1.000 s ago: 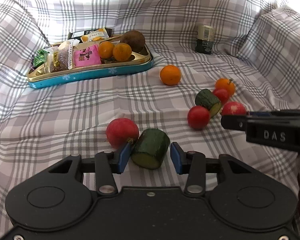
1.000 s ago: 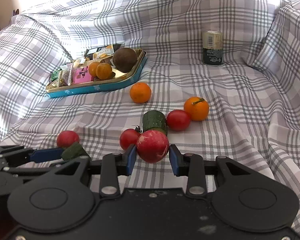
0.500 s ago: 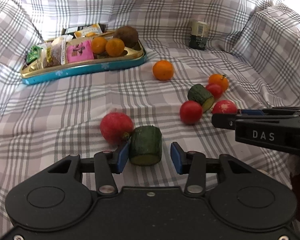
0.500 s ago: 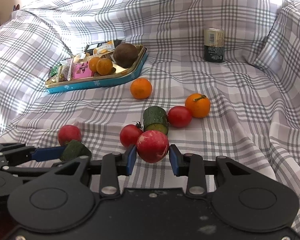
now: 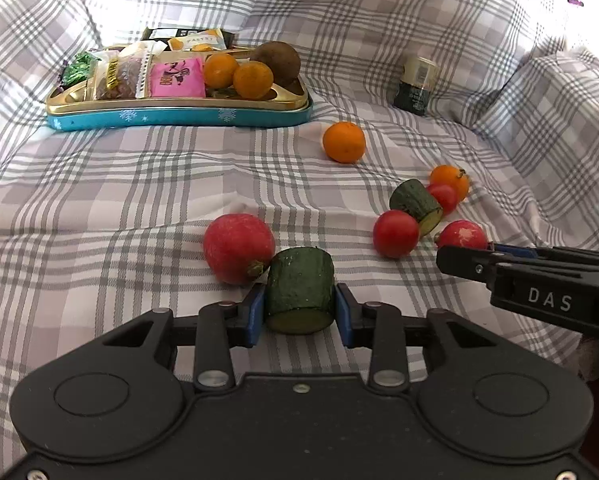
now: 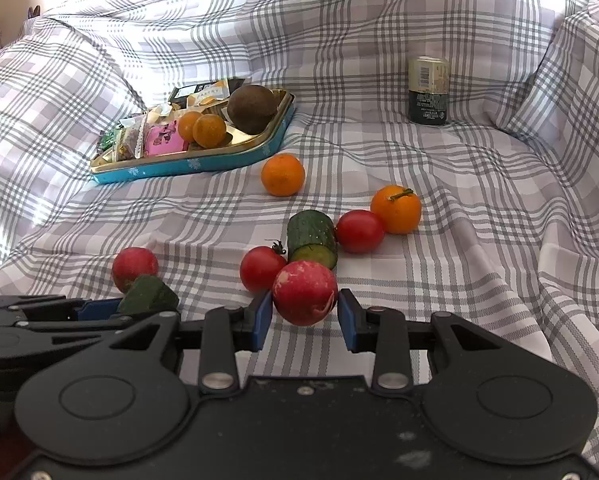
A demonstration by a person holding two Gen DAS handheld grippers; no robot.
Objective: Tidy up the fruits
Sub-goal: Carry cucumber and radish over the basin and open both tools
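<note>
Your two wrist cameras sit low and close over the checked cloth (image 5: 139,184), both facing the tray (image 5: 179,114) and the can (image 6: 428,90). The left one stands further left; both share the fruit.

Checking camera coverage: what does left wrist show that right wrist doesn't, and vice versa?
Only the left wrist view shows the left gripper head-on, its blue pads against a cucumber piece, and the green candy wrapper clearly.

Only the right wrist view shows the right gripper head-on around a red radish, with a small gap at the right pad.

Both show the tray, the loose orange, the can, tomatoes and the checked cloth.
</note>
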